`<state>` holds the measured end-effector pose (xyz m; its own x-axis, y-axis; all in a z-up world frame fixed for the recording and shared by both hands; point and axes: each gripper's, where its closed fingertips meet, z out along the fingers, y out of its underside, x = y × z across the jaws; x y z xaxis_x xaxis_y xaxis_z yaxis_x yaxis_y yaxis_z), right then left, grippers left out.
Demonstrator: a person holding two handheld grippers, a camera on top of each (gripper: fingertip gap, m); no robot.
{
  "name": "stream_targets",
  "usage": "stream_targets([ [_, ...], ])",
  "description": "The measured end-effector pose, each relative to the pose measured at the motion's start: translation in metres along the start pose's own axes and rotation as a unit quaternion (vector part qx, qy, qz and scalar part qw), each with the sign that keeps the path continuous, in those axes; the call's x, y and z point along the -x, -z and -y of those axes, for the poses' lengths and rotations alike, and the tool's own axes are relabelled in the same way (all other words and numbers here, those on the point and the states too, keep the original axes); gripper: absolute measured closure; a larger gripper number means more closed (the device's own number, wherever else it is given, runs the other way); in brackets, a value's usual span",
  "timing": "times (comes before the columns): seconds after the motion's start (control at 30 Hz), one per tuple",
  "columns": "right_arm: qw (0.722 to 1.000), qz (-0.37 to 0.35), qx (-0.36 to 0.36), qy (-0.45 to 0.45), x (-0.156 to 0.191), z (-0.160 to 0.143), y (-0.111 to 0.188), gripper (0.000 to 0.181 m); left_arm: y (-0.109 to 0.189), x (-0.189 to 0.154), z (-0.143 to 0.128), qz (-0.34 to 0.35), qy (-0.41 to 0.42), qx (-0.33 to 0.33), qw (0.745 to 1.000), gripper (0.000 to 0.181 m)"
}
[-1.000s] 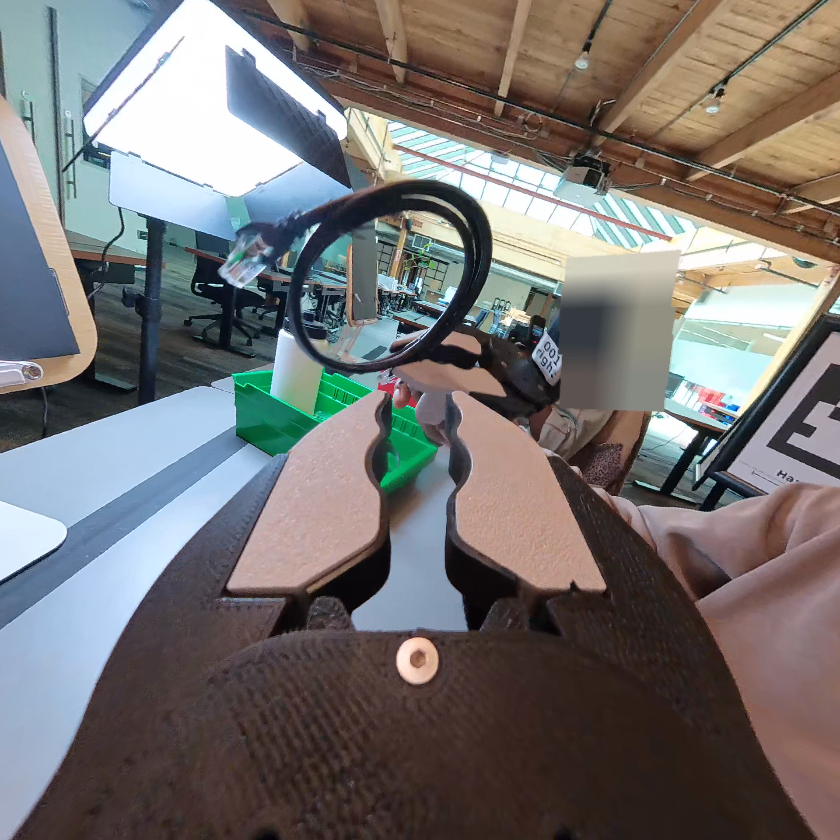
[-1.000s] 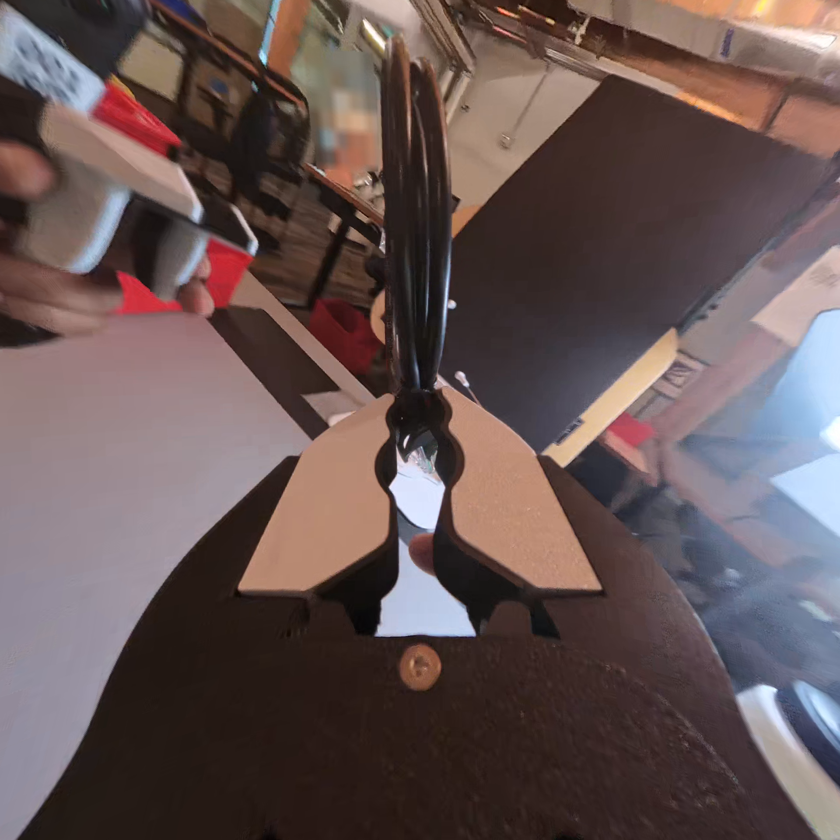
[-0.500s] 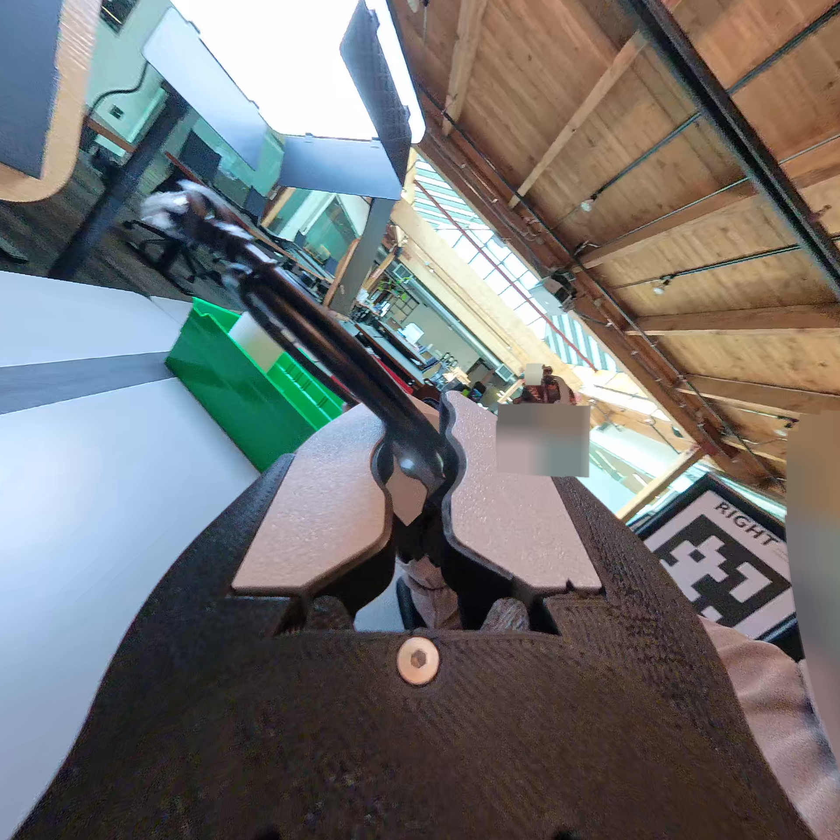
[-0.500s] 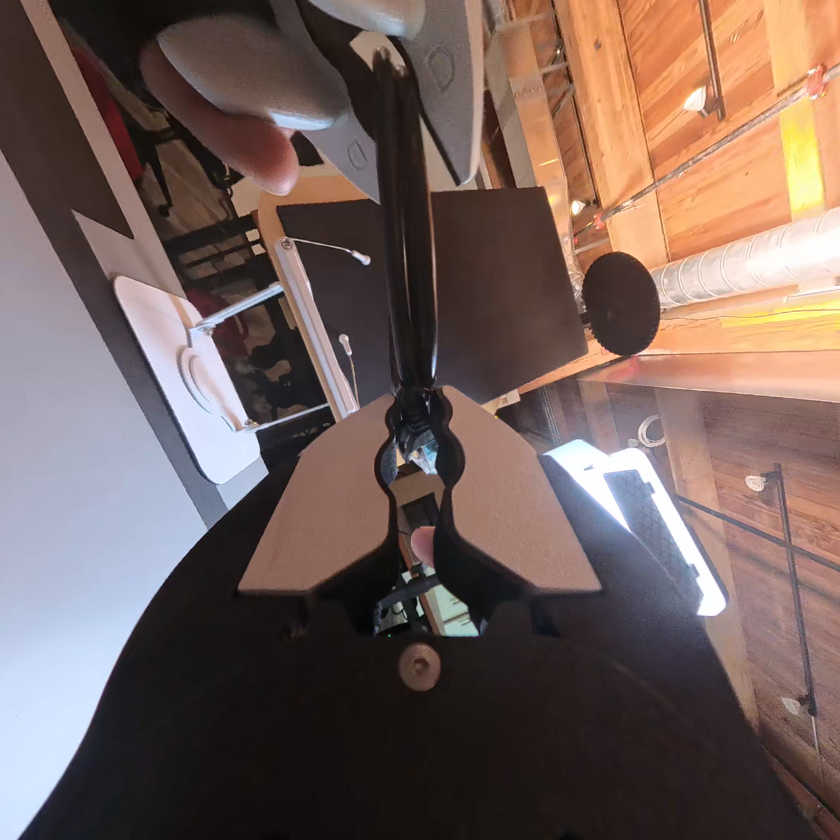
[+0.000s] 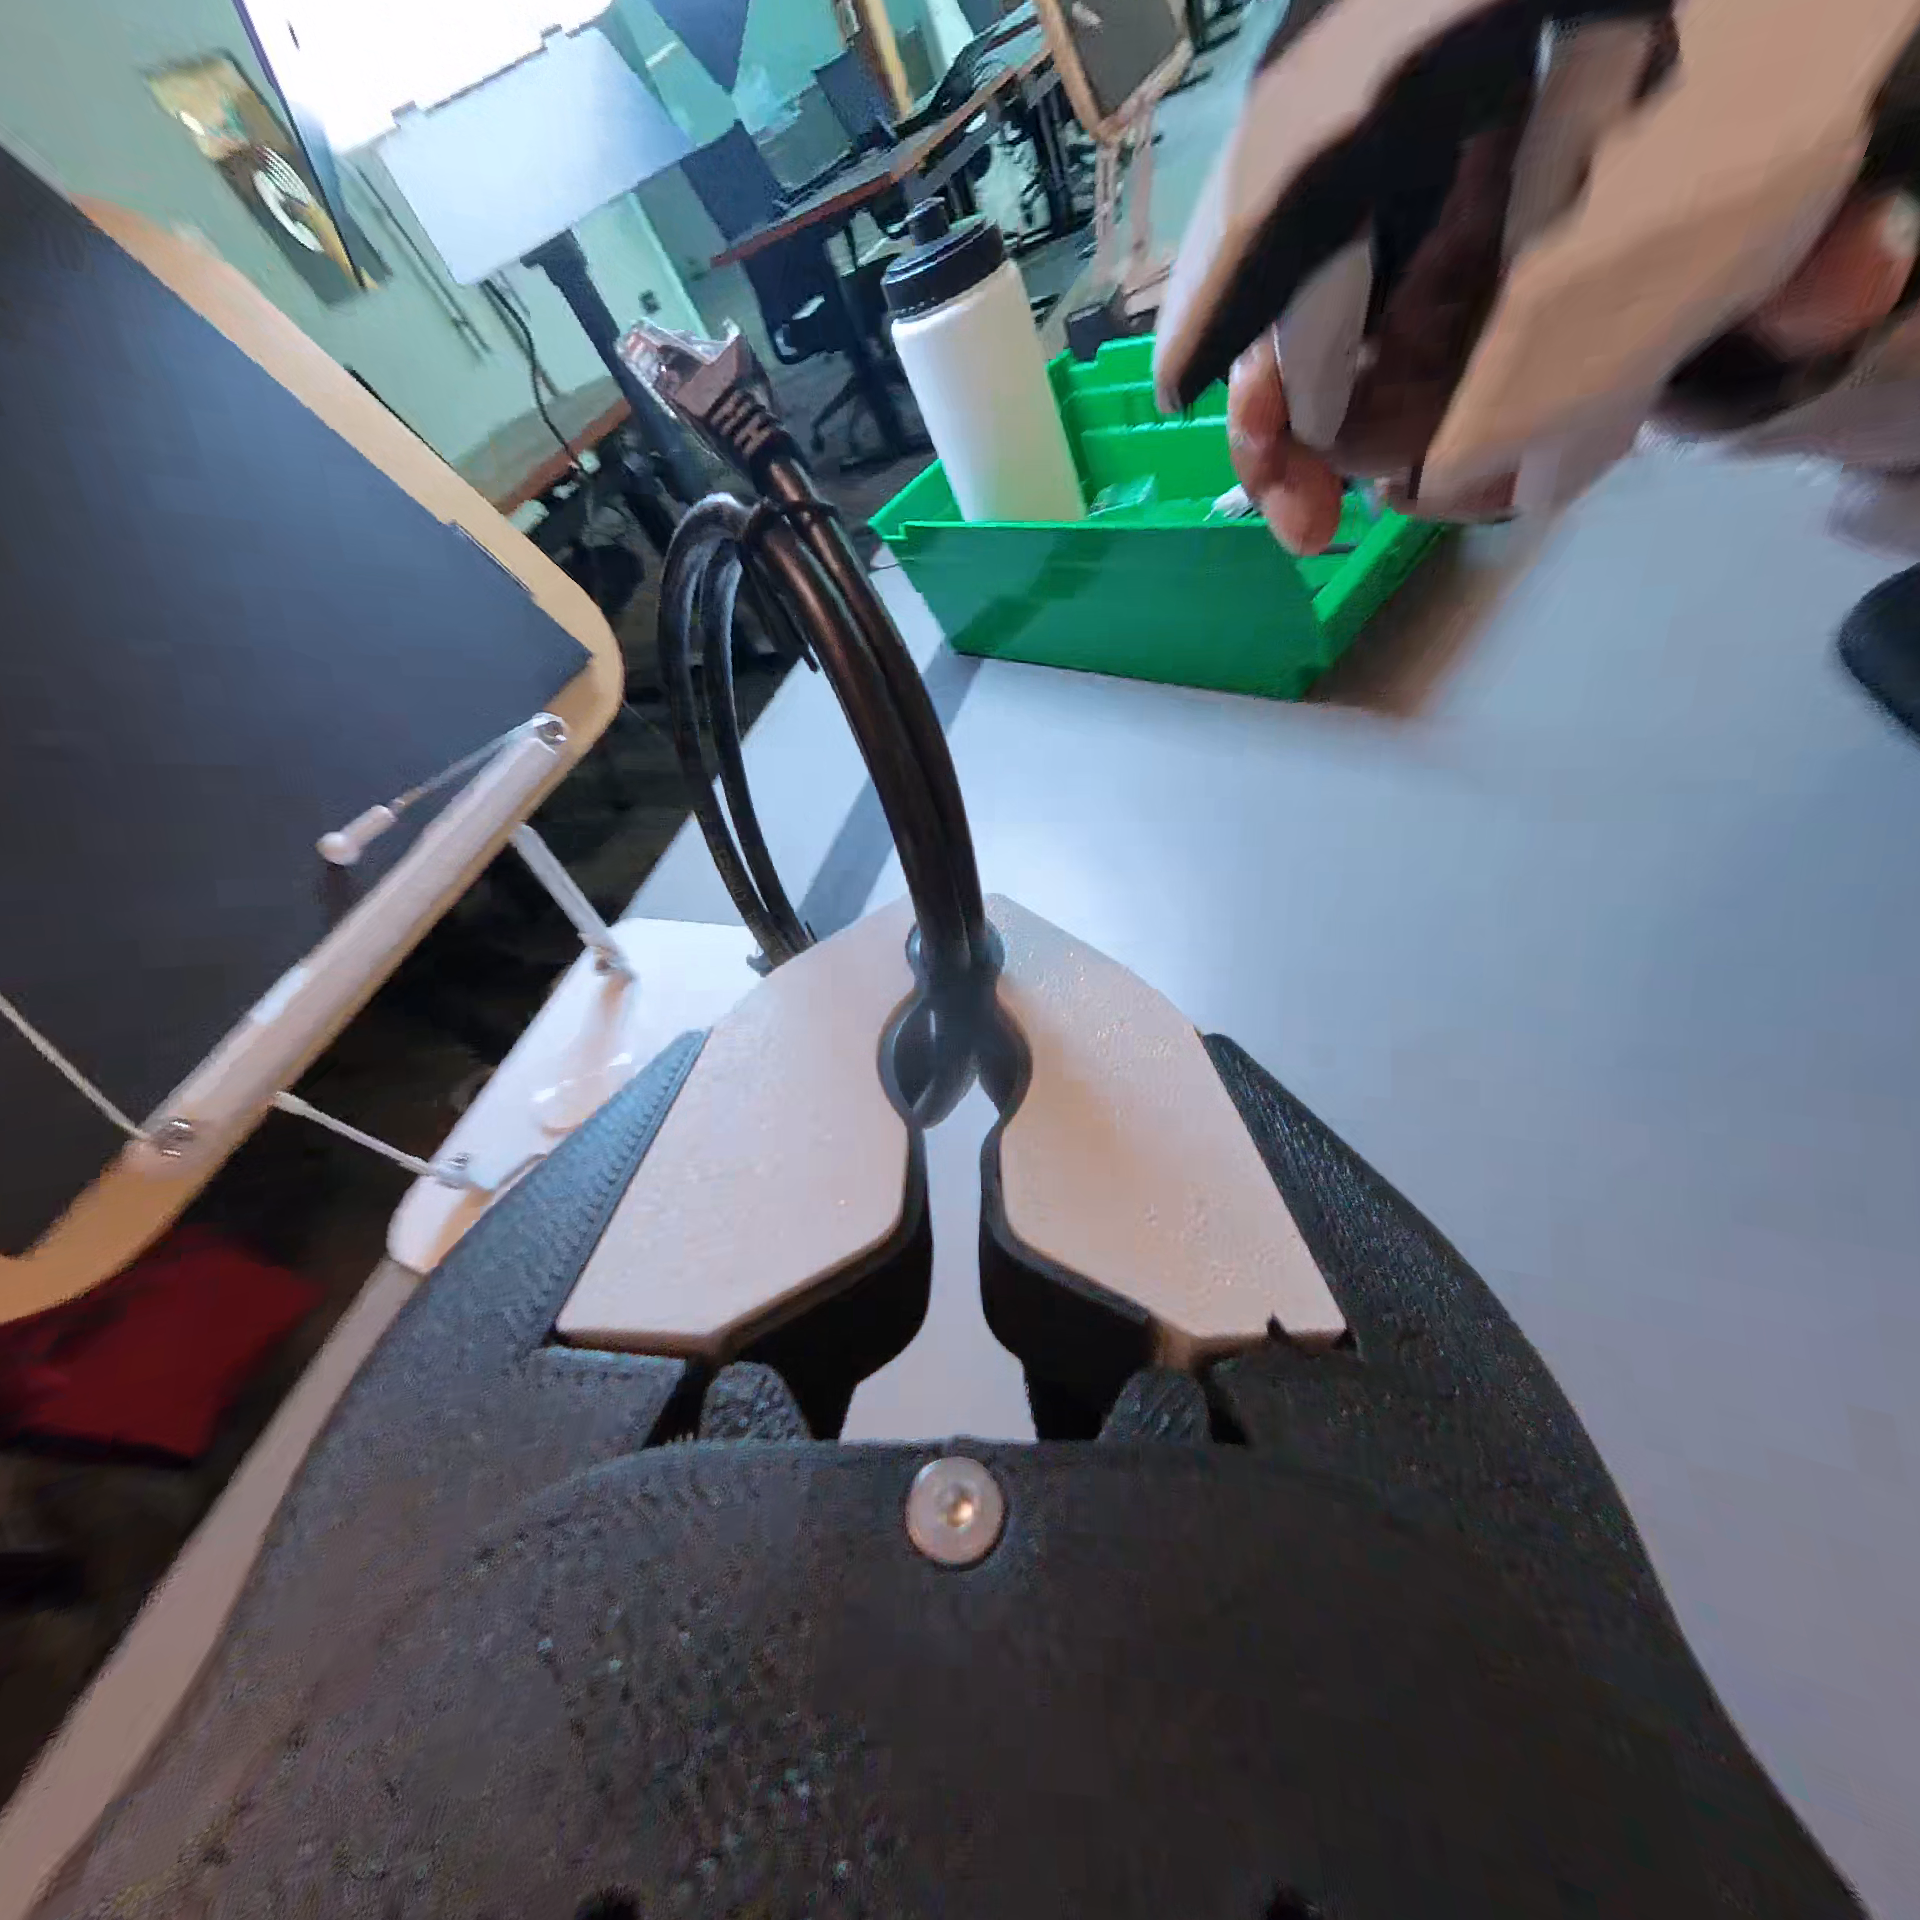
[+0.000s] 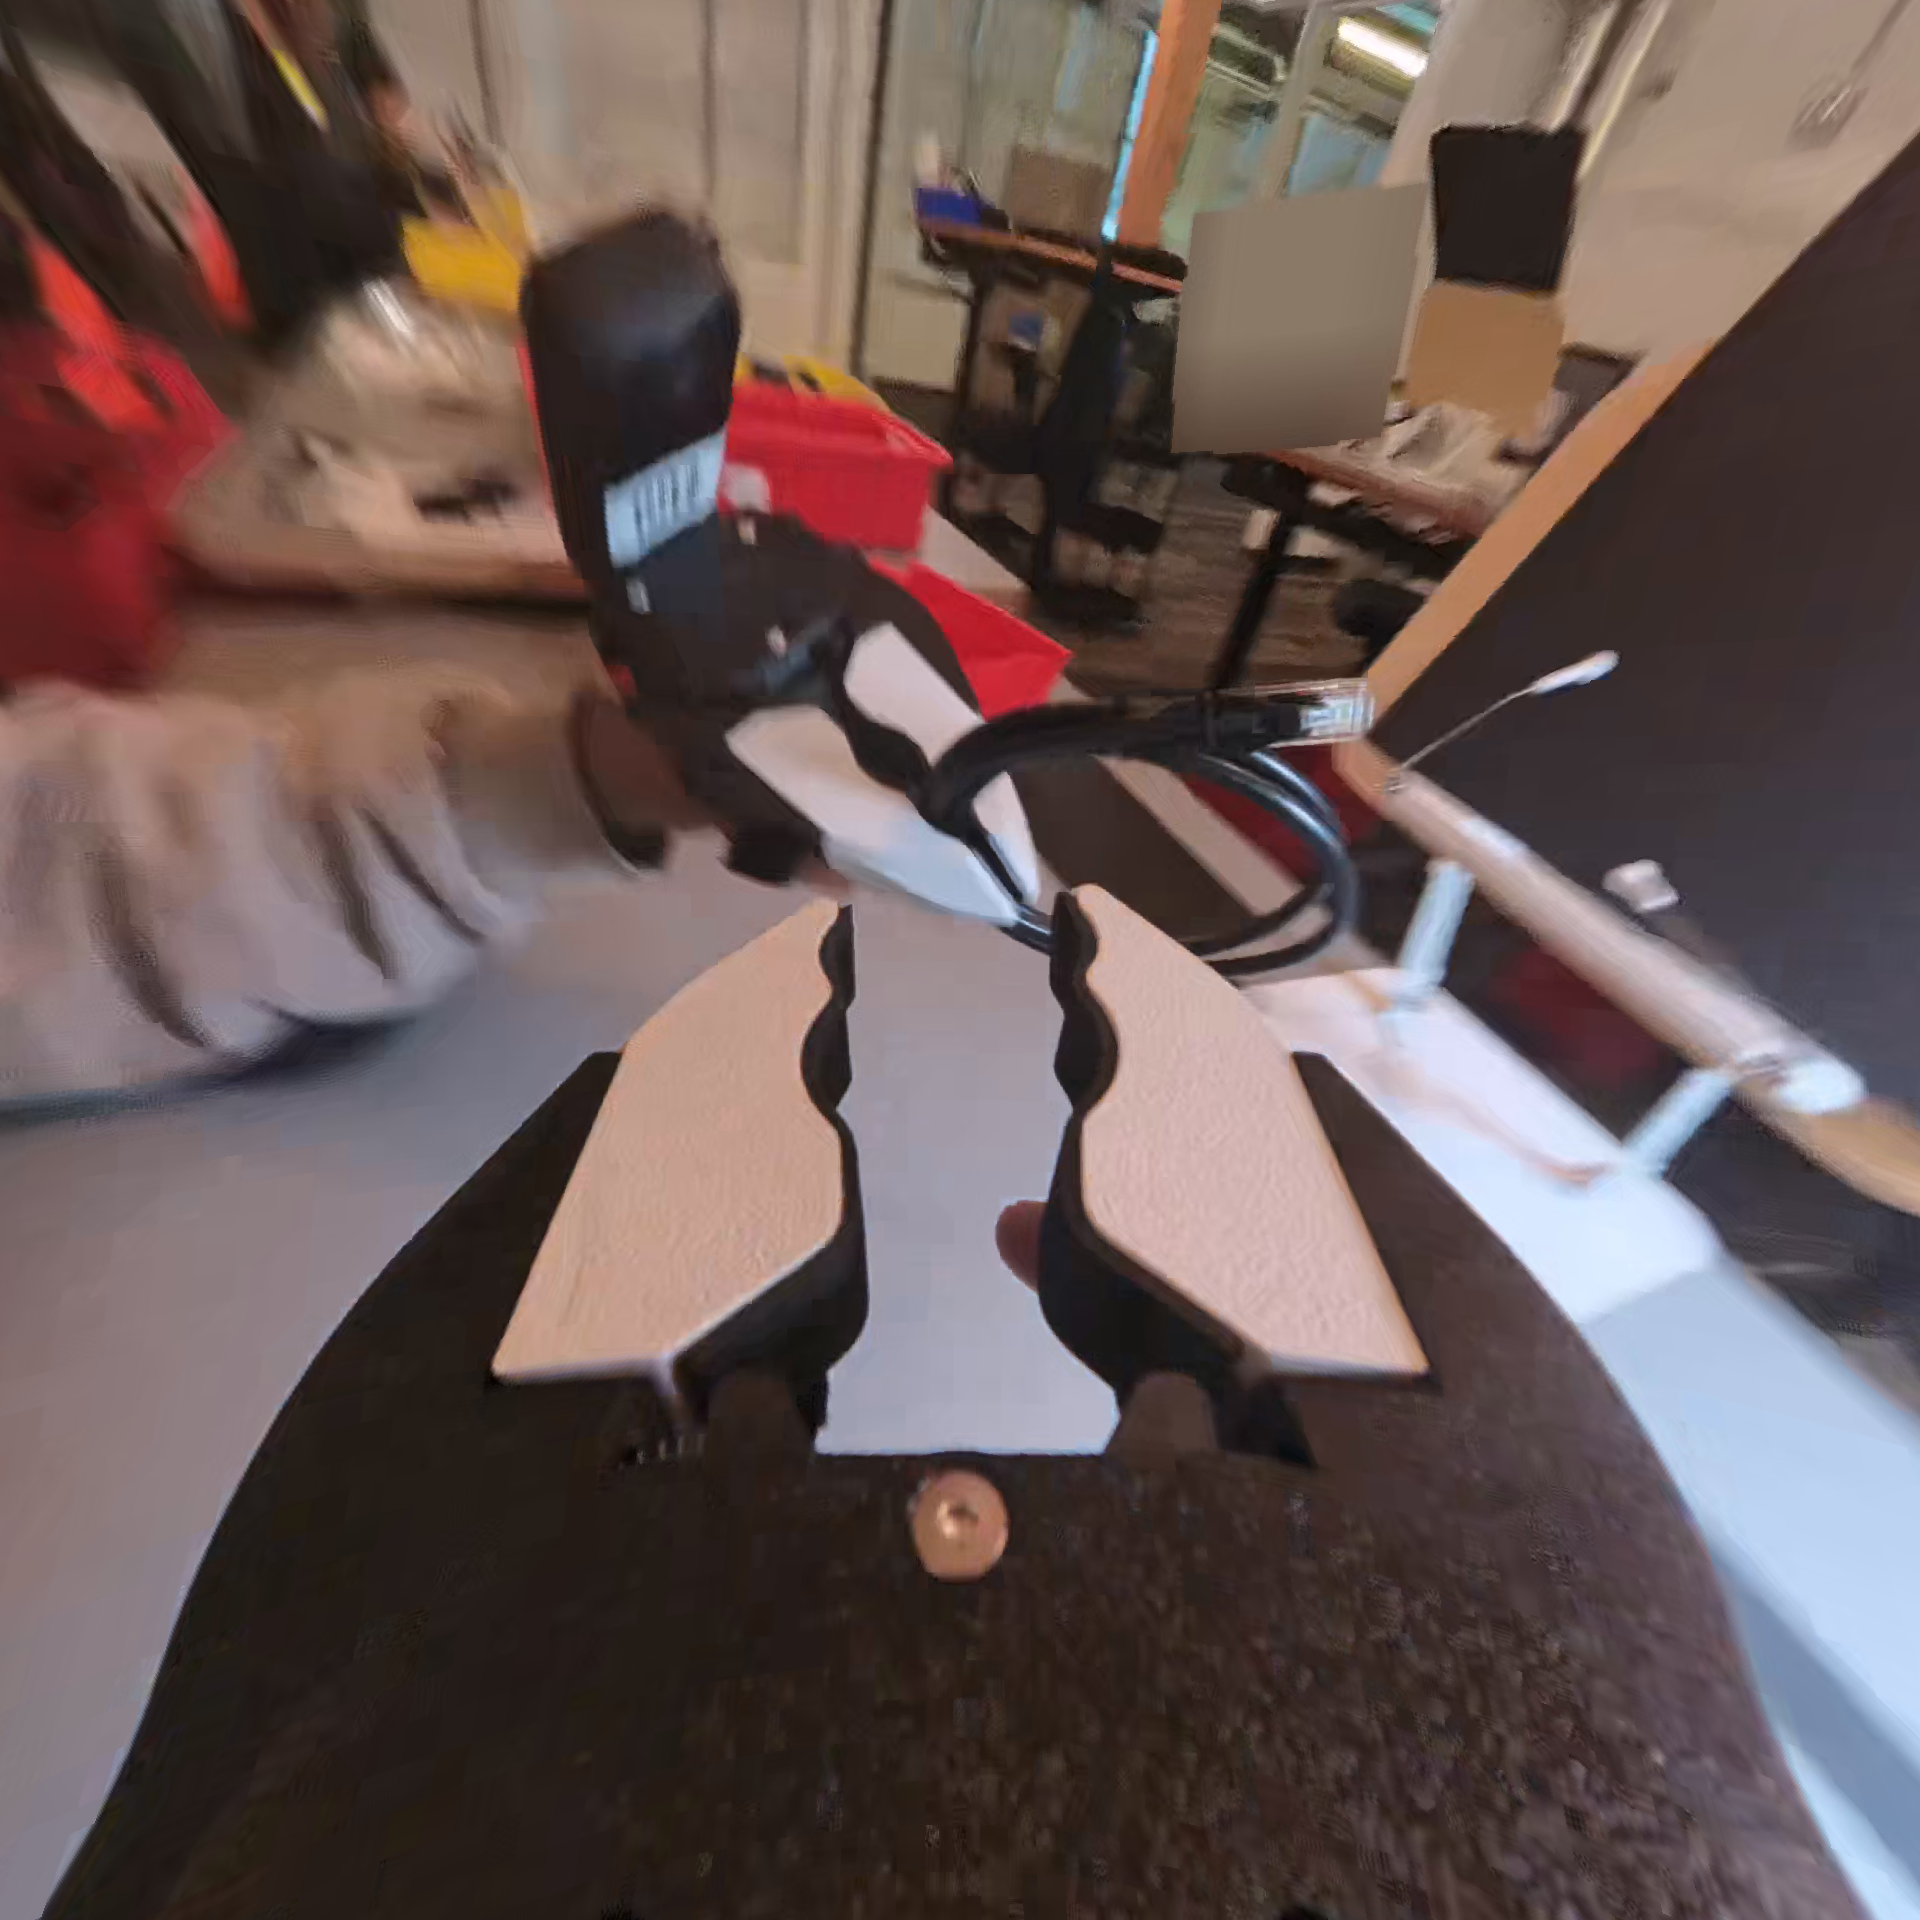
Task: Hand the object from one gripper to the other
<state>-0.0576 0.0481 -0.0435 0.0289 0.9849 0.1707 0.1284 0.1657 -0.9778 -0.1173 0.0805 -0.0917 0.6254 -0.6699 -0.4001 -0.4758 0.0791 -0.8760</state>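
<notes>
Grey counter (image 5: 1455, 935) lies below. My left gripper (image 5: 951, 1023) now clamps the coiled black cable (image 5: 831, 665); my right gripper (image 6: 951, 935) has let go, jaws apart and empty, so the handover looks complete.

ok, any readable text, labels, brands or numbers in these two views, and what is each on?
Left wrist view: none on the white bottle, the green bin or the black cable.
Right wrist view: a white label on the left gripper carries dark marks, too blurred to read.
Nothing else shows writing.
</notes>
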Motion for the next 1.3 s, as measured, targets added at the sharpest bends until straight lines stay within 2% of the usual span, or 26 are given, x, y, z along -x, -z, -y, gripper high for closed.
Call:
stream_targets([
  [0.03,0.996,0.033,-0.026,-0.077,-0.001,0.006,0.003,0.141,-0.004,-0.002,0.001,0.018,-0.031,0.002,0.999,0.178],
  [0.13,0.963,0.053,-0.100,-0.246,-0.022,0.012,0.006,0.141,-0.016,-0.008,0.002,0.073,-0.119,0.006,0.990,0.178],
  [0.23,0.932,0.040,-0.120,-0.339,-0.037,0.003,0.003,0.145,-0.025,-0.012,0.003,0.138,-0.209,0.017,0.968,0.178],
  [0.33,0.928,0.017,-0.106,-0.358,-0.043,-0.006,0.000,0.151,-0.028,-0.012,0.004,0.193,-0.282,0.029,0.939,0.178],
  [0.4,0.930,-0.002,-0.098,-0.355,-0.046,-0.010,0.001,0.165,-0.029,-0.011,0.002,0.217,-0.319,0.045,0.921,0.178],
  [0.47,0.939,-0.008,-0.091,-0.331,-0.046,-0.009,0.001,0.166,-0.031,-0.010,-0.001,0.221,-0.328,0.055,0.917,0.178],
  [0.5,0.948,-0.018,-0.085,-0.307,-0.046,-0.010,0.001,0.166,-0.033,-0.011,-0.003,0.210,-0.318,0.054,0.923,0.178],
  [0.57,0.972,-0.049,-0.058,-0.221,-0.047,-0.012,0.002,0.166,-0.040,-0.017,-0.014,0.151,-0.253,0.065,0.953,0.173],
  [0.63,0.989,-0.103,-0.012,-0.102,-0.051,-0.016,0.006,0.167,-0.044,-0.024,-0.021,0.076,-0.144,0.056,0.985,0.150],
  [0.67,0.991,-0.127,0.014,-0.028,-0.053,-0.019,0.009,0.167,-0.042,-0.023,-0.019,0.051,-0.084,0.036,0.995,0.146],
  [0.73,0.977,-0.166,0.077,0.106,-0.054,-0.027,0.012,0.168,-0.034,-0.016,-0.007,0.003,0.049,-0.027,0.998,0.142],
  [0.8,0.947,-0.187,0.130,0.225,-0.053,-0.036,0.011,0.168,-0.022,-0.003,0.006,-0.040,0.195,-0.091,0.976,0.141],
  [0.87,0.902,-0.206,0.179,0.334,-0.052,-0.048,0.006,0.168,-0.012,0.013,0.009,-0.071,0.321,-0.125,0.936,0.143],
  [0.97,0.835,-0.208,0.240,0.449,-0.047,-0.074,-0.012,0.168,-0.001,0.029,0.009,-0.110,0.444,-0.168,0.873,0.141],
  [1.03,0.812,-0.201,0.250,0.487,-0.039,-0.089,-0.028,0.168,0.003,0.040,0.004,-0.112,0.487,-0.183,0.847,0.140],
  [1.1,0.800,-0.193,0.239,0.515,-0.028,-0.100,-0.044,0.168,0.001,0.049,-0.014,-0.086,0.522,-0.159,0.834,0.140],
  [1.2,0.782,-0.180,0.223,0.554,-0.009,-0.114,-0.062,0.168,-0.004,0.058,-0.045,-0.078,0.605,-0.131,0.782,0.136],
  [1.23,0.776,-0.175,0.217,0.565,-0.003,-0.117,-0.066,0.168,-0.006,0.059,-0.055,-0.077,0.619,-0.124,0.772,0.133],
  [1.3,0.767,-0.165,0.211,0.583,0.007,-0.125,-0.073,0.168,-0.007,0.062,-0.065,-0.093,0.646,-0.137,0.746,0.132],
])
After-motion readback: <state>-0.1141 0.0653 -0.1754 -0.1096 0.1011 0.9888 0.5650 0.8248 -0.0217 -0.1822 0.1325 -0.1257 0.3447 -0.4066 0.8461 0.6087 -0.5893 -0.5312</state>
